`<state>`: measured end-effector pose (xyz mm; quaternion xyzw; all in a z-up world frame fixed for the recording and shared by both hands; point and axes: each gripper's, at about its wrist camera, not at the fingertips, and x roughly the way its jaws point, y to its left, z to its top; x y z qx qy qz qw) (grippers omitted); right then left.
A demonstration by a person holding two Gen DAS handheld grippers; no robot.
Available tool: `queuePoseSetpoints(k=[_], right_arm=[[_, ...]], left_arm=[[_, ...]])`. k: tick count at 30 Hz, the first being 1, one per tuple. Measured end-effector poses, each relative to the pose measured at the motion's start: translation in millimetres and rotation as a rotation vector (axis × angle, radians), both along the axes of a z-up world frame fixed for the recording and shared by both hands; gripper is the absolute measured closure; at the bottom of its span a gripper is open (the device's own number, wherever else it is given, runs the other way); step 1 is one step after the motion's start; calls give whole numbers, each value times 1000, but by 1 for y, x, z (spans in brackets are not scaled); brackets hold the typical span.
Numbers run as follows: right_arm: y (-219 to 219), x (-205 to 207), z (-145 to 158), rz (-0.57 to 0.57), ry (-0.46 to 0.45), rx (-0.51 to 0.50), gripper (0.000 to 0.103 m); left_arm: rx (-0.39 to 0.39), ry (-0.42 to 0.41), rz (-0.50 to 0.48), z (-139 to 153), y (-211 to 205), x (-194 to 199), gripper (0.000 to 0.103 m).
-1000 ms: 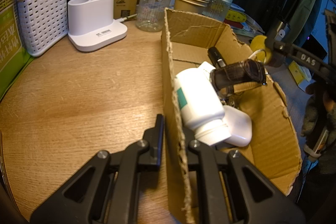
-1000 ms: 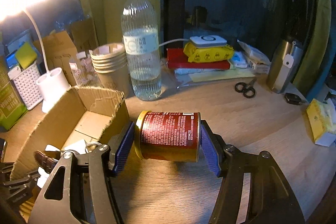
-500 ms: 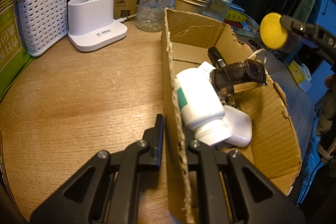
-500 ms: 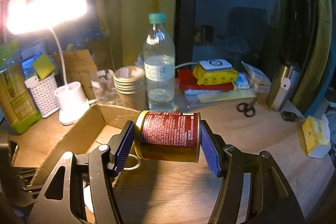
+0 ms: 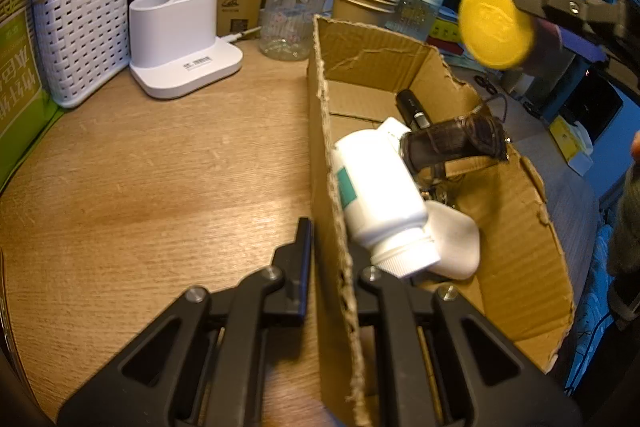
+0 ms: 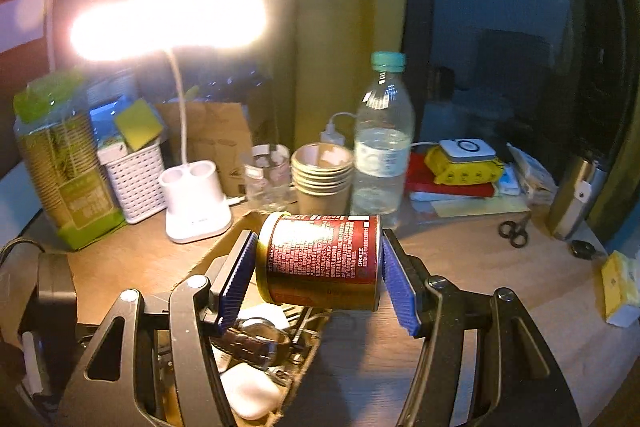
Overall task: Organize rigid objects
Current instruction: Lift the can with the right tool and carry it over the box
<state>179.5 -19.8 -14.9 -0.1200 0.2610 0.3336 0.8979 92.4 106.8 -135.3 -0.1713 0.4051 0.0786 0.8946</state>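
Left gripper: matte black plastic, angular fingers, triangular cutouts, silver screw heads at pivots. Right gripper: same black frame, silver screws, ribbed blue pads. Sleeve at frame edge, possibly olive knit.

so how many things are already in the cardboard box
5 visible inside the cardboard box: white bottle against the left wall, white case beside it, watch, small white box, black stick. More may be hidden.

The lit lamp head is blown out to glare, and the white bottle hides part of the watch.
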Motion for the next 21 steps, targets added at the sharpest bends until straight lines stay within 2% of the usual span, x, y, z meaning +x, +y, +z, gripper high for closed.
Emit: queuePoseSetpoints(k=[8, 21], right_arm=[[21, 7, -21, 78, 60, -19, 39], [40, 27, -48, 136, 161, -50, 39]], left_arm=[[0, 0, 0, 0, 0, 0, 93], [0, 0, 0, 0, 1, 0, 93]])
